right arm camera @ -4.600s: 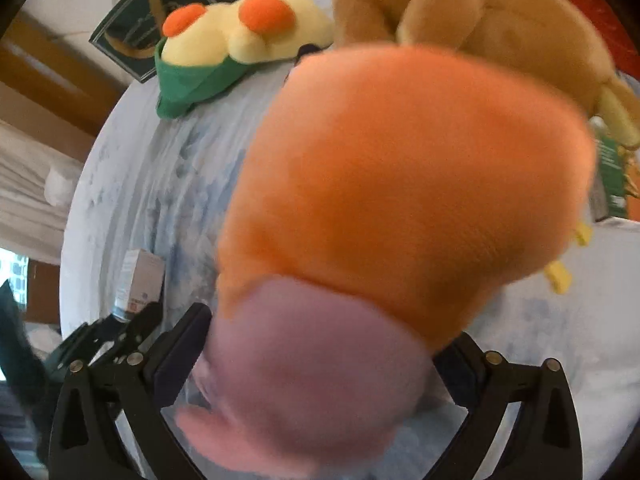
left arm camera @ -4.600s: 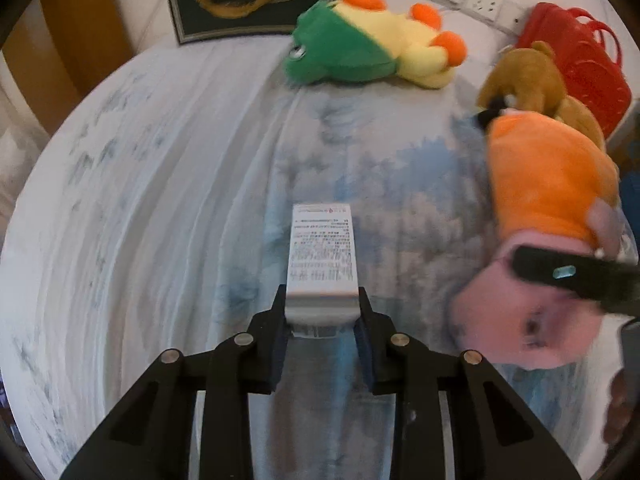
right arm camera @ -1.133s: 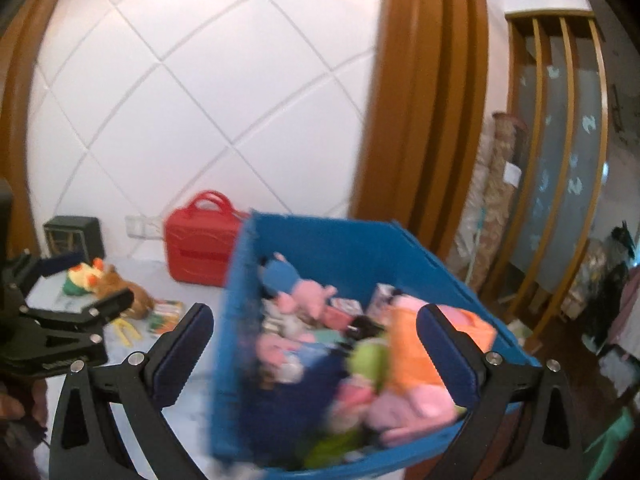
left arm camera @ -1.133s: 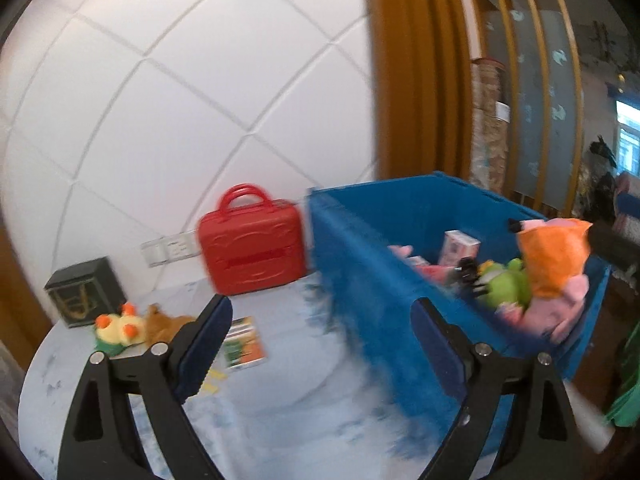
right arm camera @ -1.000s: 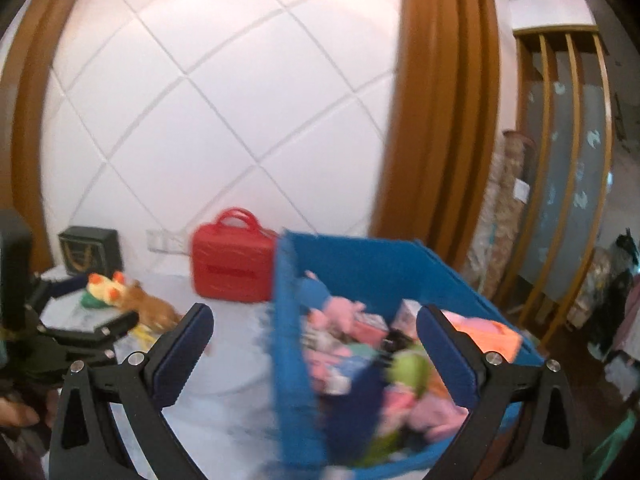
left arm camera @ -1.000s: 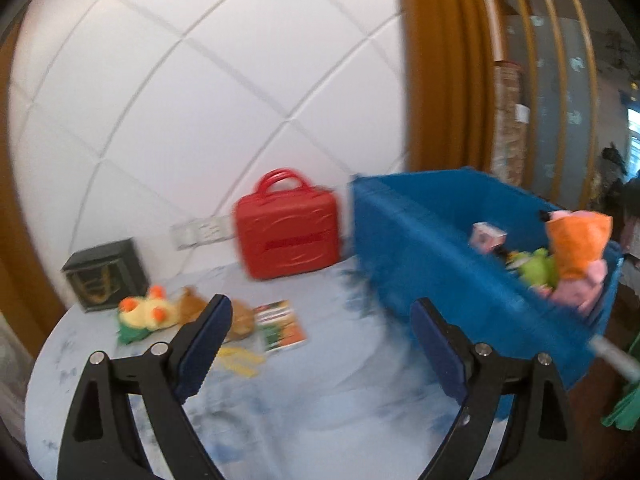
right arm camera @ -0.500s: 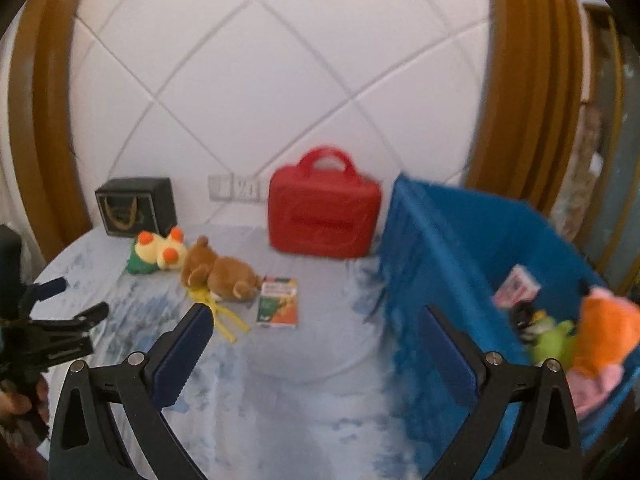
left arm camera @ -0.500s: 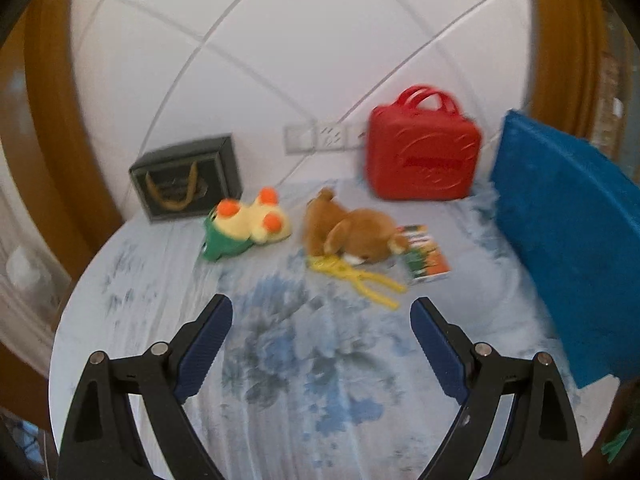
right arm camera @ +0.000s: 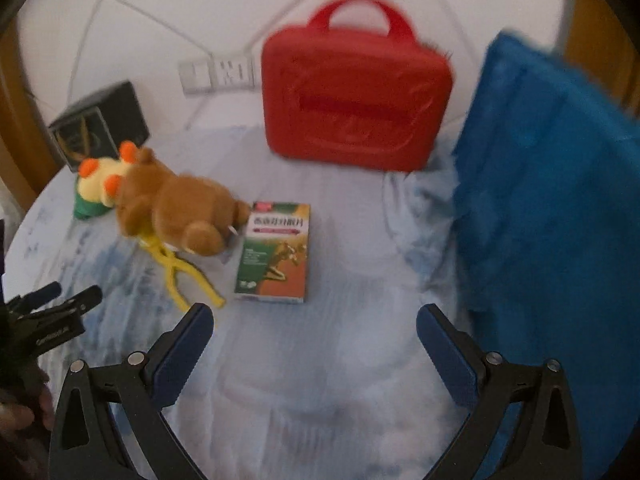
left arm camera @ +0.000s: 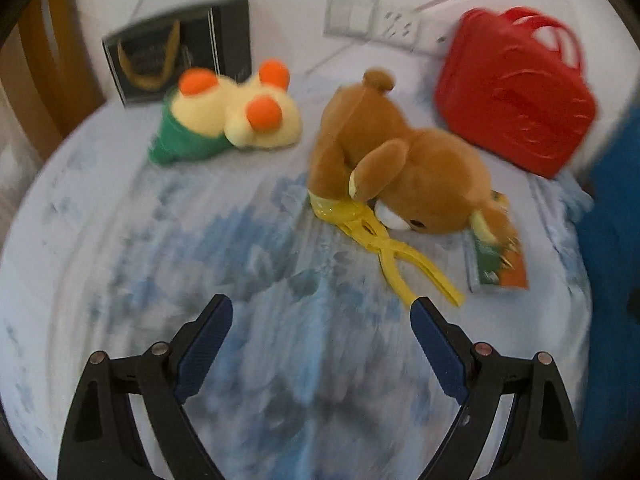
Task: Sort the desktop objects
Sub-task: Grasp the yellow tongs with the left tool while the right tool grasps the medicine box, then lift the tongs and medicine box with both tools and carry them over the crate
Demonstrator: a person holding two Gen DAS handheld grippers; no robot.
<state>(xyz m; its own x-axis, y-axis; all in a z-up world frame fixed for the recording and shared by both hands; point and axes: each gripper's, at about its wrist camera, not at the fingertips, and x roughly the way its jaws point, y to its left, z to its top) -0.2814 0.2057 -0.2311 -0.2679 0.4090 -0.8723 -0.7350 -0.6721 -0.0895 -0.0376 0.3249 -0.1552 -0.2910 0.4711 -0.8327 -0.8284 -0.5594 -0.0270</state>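
Left wrist view: brown bear (left arm camera: 404, 164) lies at 12 o'clock on yellow clip (left arm camera: 384, 248), green box (left arm camera: 496, 264) at 2 o'clock. Left tongs (left arm camera: 322, 316) hang wide open, empty, above the table (left arm camera: 120, 240). Right tongs (right arm camera: 310, 320) are wide open too, empty.

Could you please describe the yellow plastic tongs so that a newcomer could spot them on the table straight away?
Start at the red case standing against the wall, then come forward to the brown teddy bear lying on the blue-patterned cloth. The yellow tongs stick out from under the bear, beside the green-and-orange box. They are the only thin, hard, forked thing there.
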